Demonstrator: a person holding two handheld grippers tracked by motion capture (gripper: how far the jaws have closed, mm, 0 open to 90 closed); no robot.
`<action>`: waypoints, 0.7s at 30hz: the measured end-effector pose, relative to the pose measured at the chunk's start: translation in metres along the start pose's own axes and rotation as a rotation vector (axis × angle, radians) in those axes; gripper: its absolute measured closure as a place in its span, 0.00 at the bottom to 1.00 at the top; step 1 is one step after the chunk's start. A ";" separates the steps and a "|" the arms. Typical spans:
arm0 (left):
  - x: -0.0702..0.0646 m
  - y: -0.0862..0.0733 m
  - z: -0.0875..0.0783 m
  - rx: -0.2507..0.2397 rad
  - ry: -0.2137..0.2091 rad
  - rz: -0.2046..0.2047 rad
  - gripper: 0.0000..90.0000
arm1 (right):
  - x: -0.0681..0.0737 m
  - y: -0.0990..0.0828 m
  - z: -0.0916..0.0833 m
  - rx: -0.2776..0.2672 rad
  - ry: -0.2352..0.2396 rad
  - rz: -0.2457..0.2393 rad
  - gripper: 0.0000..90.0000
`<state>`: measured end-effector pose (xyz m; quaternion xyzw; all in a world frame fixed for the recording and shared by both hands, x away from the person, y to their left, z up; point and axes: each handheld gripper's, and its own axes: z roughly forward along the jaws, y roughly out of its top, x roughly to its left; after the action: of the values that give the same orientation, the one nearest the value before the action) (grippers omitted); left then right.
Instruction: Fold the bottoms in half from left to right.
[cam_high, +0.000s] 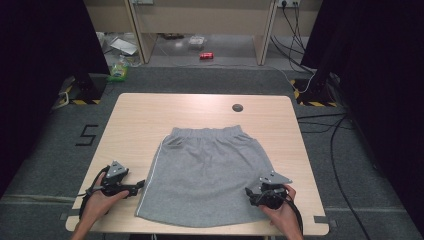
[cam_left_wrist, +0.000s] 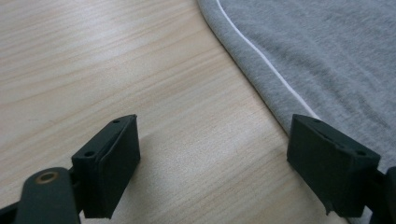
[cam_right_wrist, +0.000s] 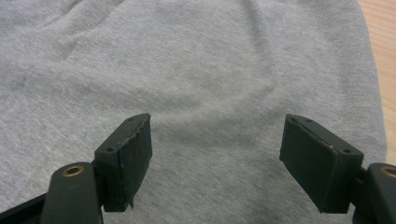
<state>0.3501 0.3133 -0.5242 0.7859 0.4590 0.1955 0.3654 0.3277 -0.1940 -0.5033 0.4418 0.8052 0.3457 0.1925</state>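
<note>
Left hand (cam_high: 97, 200) enters from bottom edge, forearm angled inward, holding left gripper (cam_high: 135, 187) low over bare tabletop (cam_high: 135, 120), aimed right at grey shorts (cam_high: 207, 172). Fingers (cam_left_wrist: 109, 163) spread wide, empty; one beside white side stripe (cam_left_wrist: 266, 63), at garment's edge. Right hand (cam_high: 280, 210) at near right corner, right gripper (cam_high: 252, 192) over hem area, fingers (cam_right_wrist: 128, 156) spread, nothing pinched. Shorts flat mid-tabletop, waistband (cam_high: 207, 132) far side. Beyond: dark round grommet (cam_high: 237, 107).
</note>
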 end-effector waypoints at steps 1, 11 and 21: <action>0.000 0.000 0.000 0.000 0.001 -0.001 0.18 | 0.000 0.000 0.000 0.001 0.000 -0.001 0.29; 0.000 0.000 0.000 0.001 0.001 -0.001 0.18 | 0.003 0.001 0.001 -0.006 0.010 -0.006 0.29; 0.009 0.001 0.000 -0.029 -0.012 -0.088 0.22 | 0.008 0.003 0.001 -0.013 0.023 -0.011 0.29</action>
<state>0.3554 0.3211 -0.5232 0.7607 0.4881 0.1811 0.3877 0.3258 -0.1855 -0.5024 0.4318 0.8075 0.3551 0.1881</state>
